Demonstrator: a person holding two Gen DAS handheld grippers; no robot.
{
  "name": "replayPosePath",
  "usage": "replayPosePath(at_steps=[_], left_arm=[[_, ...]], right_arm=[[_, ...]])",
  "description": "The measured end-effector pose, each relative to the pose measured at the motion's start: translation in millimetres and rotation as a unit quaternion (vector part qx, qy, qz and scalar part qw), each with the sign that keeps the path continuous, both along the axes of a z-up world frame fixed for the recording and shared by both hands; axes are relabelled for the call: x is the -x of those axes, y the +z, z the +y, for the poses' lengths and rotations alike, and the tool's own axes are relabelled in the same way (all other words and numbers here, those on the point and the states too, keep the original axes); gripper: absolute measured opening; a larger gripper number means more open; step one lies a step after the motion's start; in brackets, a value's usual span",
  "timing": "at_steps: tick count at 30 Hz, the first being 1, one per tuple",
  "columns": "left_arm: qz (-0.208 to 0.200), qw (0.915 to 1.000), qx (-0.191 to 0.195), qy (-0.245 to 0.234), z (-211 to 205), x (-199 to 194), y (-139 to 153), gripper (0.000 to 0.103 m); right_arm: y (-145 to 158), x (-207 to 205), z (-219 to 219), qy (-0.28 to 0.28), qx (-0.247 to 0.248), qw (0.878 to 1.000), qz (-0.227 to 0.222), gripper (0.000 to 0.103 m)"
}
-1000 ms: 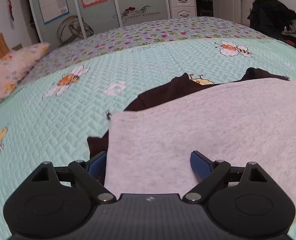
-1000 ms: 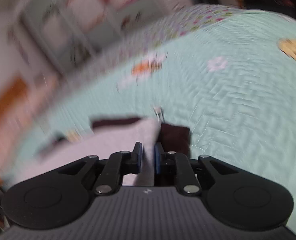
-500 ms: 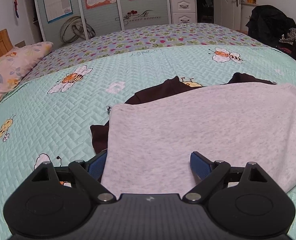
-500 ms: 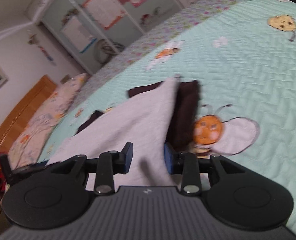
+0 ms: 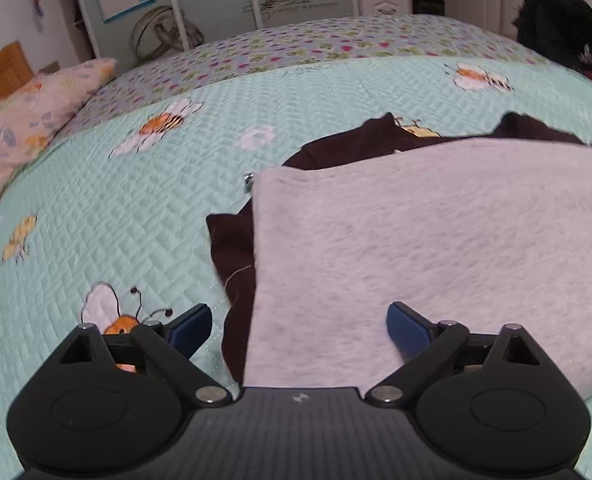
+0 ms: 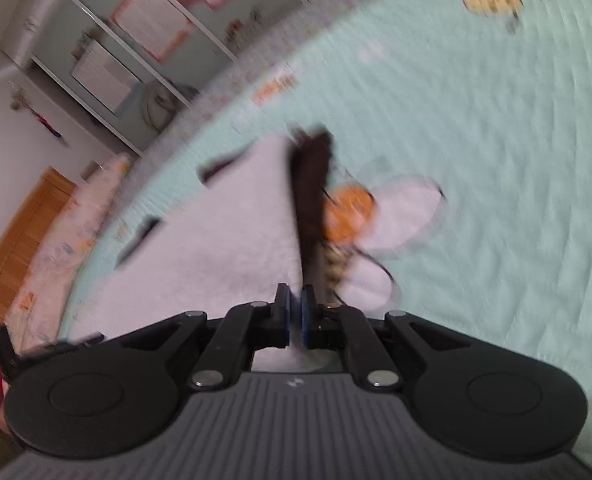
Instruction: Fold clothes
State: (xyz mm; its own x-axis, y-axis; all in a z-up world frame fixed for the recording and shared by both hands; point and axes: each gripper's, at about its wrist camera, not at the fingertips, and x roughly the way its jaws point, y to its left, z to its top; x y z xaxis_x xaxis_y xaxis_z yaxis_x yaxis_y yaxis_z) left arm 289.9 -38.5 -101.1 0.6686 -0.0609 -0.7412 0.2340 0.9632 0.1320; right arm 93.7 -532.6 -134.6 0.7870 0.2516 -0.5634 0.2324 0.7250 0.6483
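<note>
Two garments lie stacked on the bed (image 5: 144, 208): a grey cloth (image 5: 436, 248) spread over a dark garment (image 5: 236, 260) whose edges stick out beyond it. Left tongs (image 5: 298, 330) stand wide, jaws opening, with the near edge of the grey cloth lying between the blue pads (image 5: 406, 330); the pads do not press it. Right tongs (image 6: 295, 312) have their jaws drawn nearly together; the view is blurred, and whether fabric is pinched between them cannot be told. Directly ahead of the right tongs the grey cloth's edge meets the dark garment's strip, with a bee print (image 6: 352, 216) just right of it. A pillow (image 5: 28, 120) lies far left of the left tongs.
</note>
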Motion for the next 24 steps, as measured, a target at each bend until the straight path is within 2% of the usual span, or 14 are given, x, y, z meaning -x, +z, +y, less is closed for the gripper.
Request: replayPosePath(at_steps=[3, 5, 6, 7, 8, 11, 14, 16, 19, 21, 23, 24], left_arm=[[0.003, 0.9999, 0.013, 0.004, 6.1, 1.2, -0.9, 0.096], [-0.001, 1.0000, 0.008, -0.001, 6.4, 3.5, -1.9, 0.097], [-0.003, 1.0000, 0.005, -0.002, 6.1, 4.7, -1.6, 0.097], [-0.005, 1.0000, 0.004, -0.002, 5.9, 6.0, -0.4, 0.097], [-0.008, 1.0000, 0.003, -0.003, 5.1, 7.5, 2.0, 0.096], [-0.021, 0.9997, 0.009, -0.008, 4.1, 15.5, 12.7, 0.095], [-0.044, 0.9983, 0.034, -0.017, 4.5, 27.0, 30.7, 0.095], [-0.058, 0.9961, 0.058, -0.033, -0.8, 29.0, 44.8, 0.095], [-0.075, 0.9937, 0.067, -0.050, -13.8, 17.9, 61.2, 0.096], [-0.065, 0.9935, 0.081, -0.044, -17.5, 3.6, 57.0, 0.097], [-0.054, 0.9932, 0.095, -0.039, -21.2, -10.8, 52.3, 0.099], [-0.032, 0.9957, 0.080, -0.033, -22.5, -17.8, 36.6, 0.100]], right_arm=[[-11.0, 2.3, -3.8, -0.013, -0.020, 1.000, -0.012, 0.006], [-11.2, 5.4, -3.2, -0.017, -0.022, 1.000, -0.012, 0.007], [-9.7, 7.1, -3.1, -0.018, -0.024, 0.999, -0.009, 0.011], [-7.5, 8.6, -4.0, -0.021, -0.026, 0.999, -0.005, 0.021], [-4.1, 10.4, -4.8, -0.026, -0.025, 0.999, -0.001, 0.024], [16.5, 20.0, -4.9, -0.050, -0.004, 0.999, -0.014, 0.027], [46.7, 23.2, 5.4, -0.070, 0.041, 0.995, -0.058, 0.028], [64.1, 11.1, 18.5, -0.042, 0.037, 0.994, -0.094, 0.028], [83.8, -21.5, 46.2, 0.005, 0.011, 0.991, -0.133, 0.028], [90.3, -42.1, 59.7, 0.026, -0.008, 0.988, -0.153, 0.028], [82.2, -61.8, 63.3, 0.042, -0.030, 0.986, -0.161, 0.031], [71.1, -70.5, 61.0, 0.046, -0.043, 0.986, -0.153, 0.032]])
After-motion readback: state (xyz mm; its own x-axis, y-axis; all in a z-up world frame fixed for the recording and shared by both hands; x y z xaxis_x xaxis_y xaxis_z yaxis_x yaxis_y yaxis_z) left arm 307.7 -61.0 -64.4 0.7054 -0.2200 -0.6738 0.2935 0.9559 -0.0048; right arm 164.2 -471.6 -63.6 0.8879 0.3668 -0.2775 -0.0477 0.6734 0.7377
